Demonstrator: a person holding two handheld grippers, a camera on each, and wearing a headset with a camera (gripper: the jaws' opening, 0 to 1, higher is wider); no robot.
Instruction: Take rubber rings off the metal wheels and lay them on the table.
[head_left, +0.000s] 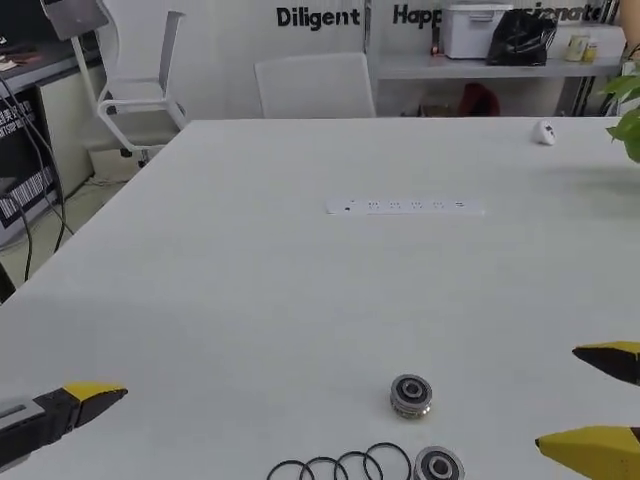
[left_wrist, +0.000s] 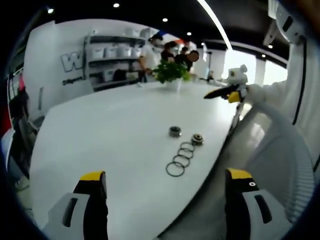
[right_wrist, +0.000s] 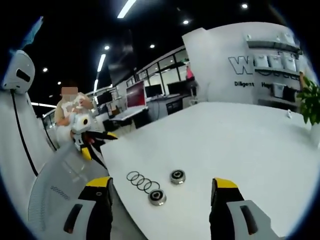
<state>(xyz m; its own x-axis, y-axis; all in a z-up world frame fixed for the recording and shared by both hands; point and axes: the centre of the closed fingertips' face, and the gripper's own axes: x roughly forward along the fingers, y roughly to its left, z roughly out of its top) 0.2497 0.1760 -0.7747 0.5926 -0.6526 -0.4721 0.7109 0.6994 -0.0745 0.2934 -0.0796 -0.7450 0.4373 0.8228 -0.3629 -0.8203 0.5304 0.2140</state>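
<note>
Two metal wheels lie near the front edge of the white table (head_left: 250, 260): one wheel (head_left: 411, 394) further in and a second wheel (head_left: 437, 466) at the edge. Several black rubber rings (head_left: 340, 467) lie in a row just left of the second wheel. In the left gripper view I see the rings (left_wrist: 181, 159) and both wheels (left_wrist: 174, 131) (left_wrist: 197, 139) ahead. My left gripper (left_wrist: 165, 173) is open and holds nothing. My right gripper (head_left: 557, 396) is open and holds nothing, right of the wheels. From the right gripper (right_wrist: 161, 182) the wheels (right_wrist: 177, 176) (right_wrist: 157, 197) and the rings (right_wrist: 141, 182) lie close ahead.
A white power strip (head_left: 405, 207) lies mid-table. A small white object (head_left: 545, 132) and a green plant (head_left: 628, 110) sit at the far right. White chairs (head_left: 315, 85) stand behind the table, and shelves line the back wall.
</note>
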